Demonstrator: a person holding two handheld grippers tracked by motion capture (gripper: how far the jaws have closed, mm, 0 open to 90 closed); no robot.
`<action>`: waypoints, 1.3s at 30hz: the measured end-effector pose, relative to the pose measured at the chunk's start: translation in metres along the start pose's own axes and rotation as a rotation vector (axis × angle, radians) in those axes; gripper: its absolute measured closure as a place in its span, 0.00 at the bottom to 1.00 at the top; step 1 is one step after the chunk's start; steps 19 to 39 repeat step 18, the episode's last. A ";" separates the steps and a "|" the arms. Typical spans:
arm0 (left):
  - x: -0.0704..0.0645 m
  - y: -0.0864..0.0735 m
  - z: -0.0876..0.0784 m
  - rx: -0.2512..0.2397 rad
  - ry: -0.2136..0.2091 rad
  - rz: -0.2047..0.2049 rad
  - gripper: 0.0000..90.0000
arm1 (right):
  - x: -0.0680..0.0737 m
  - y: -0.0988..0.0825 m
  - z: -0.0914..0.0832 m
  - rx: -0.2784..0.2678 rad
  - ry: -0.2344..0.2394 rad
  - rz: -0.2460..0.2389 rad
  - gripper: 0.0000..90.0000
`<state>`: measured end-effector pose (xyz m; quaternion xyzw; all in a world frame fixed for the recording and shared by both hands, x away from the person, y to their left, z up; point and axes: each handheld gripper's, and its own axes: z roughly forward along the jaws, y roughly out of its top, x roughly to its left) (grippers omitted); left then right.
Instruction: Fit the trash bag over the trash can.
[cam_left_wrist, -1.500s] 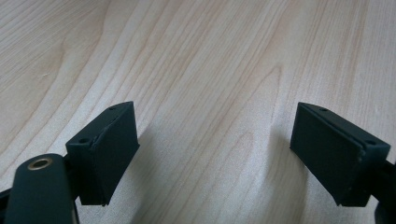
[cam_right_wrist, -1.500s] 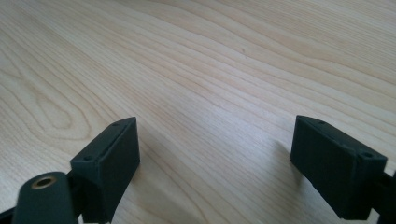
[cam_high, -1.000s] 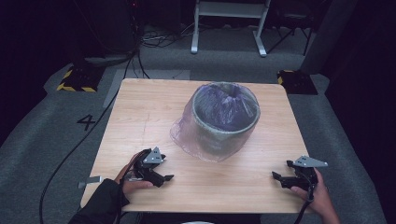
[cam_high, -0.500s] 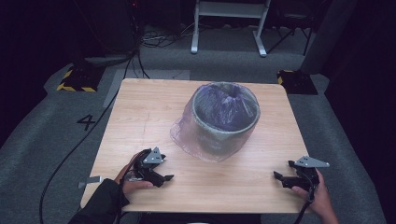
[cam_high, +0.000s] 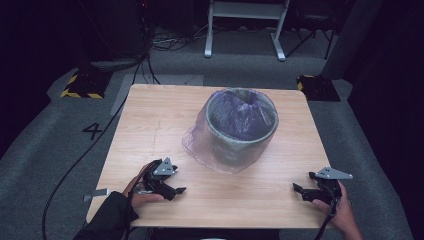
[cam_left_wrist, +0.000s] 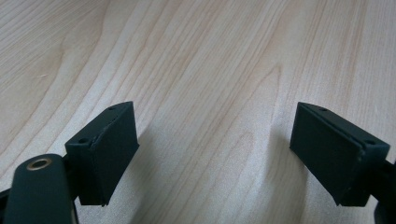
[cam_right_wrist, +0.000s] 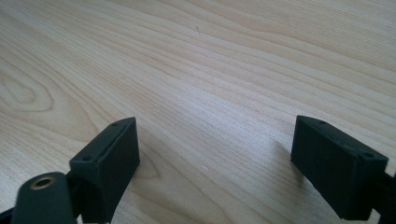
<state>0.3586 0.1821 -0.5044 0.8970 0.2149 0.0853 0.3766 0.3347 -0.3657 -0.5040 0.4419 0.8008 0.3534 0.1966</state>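
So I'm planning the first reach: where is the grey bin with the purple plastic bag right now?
In the high view, the grey bin with the purple plastic bag stands on the wooden table, right of centre toward the far edge.

one bin (cam_high: 242, 131), one bag (cam_high: 200, 147), two tools

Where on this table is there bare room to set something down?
The table is bare left of the bin in its purple bag, along the front edge between the left gripper and right gripper, and in a narrower strip right of the bin. The middle back is crowded.
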 end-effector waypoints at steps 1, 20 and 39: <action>0.000 0.000 0.000 0.000 0.000 0.001 0.16 | 0.000 0.000 0.000 0.000 0.000 0.000 0.17; 0.001 0.000 0.000 0.000 -0.008 0.006 0.16 | 0.000 0.000 0.000 0.000 0.000 0.001 0.17; 0.001 0.000 0.000 0.000 -0.008 0.006 0.16 | 0.000 0.000 0.000 0.000 0.000 0.001 0.17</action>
